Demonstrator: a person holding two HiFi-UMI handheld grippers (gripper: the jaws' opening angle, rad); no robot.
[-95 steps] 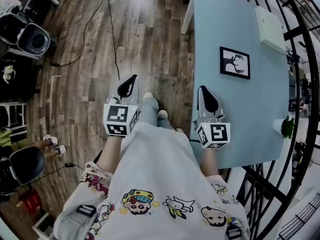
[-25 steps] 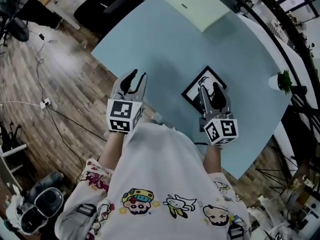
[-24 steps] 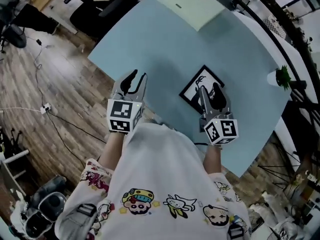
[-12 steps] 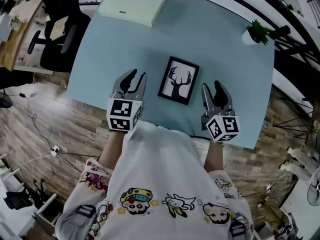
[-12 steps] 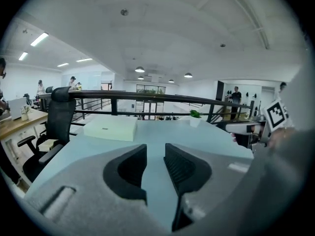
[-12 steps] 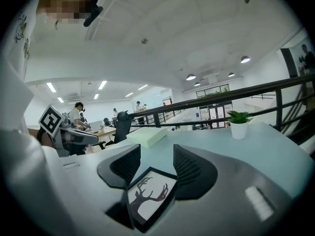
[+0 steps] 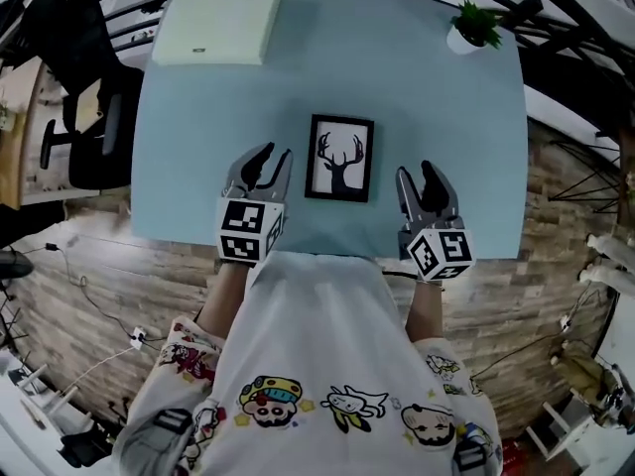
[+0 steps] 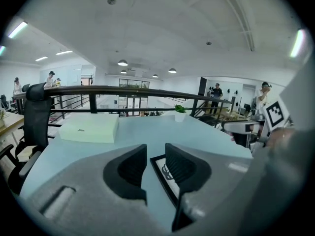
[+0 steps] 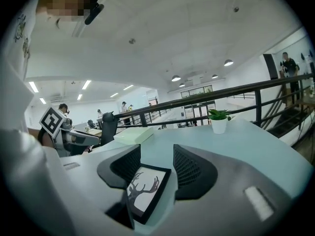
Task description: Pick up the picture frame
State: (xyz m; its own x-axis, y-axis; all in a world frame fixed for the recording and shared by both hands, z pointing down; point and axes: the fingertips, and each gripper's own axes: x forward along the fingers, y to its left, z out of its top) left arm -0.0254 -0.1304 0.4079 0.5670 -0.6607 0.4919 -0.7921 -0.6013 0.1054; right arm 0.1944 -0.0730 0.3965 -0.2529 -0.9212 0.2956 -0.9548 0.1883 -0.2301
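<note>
The picture frame, black-edged with a deer-antler print, lies flat on the light blue table near its front edge. My left gripper hovers just left of the frame, and its jaws stand apart with nothing in them. My right gripper hovers to the frame's right, open and empty. In the left gripper view the frame shows through and past the left gripper. The right gripper view has the frame low and left of the right gripper.
A flat white box lies at the table's far left corner. A small potted plant stands at the far right. A black office chair stands off the table's left side. A railing runs behind the table.
The head view has swung round, so the table now lies square in front. The frame has come to sit between the two grippers, which have both shifted sideways over the front edge.
</note>
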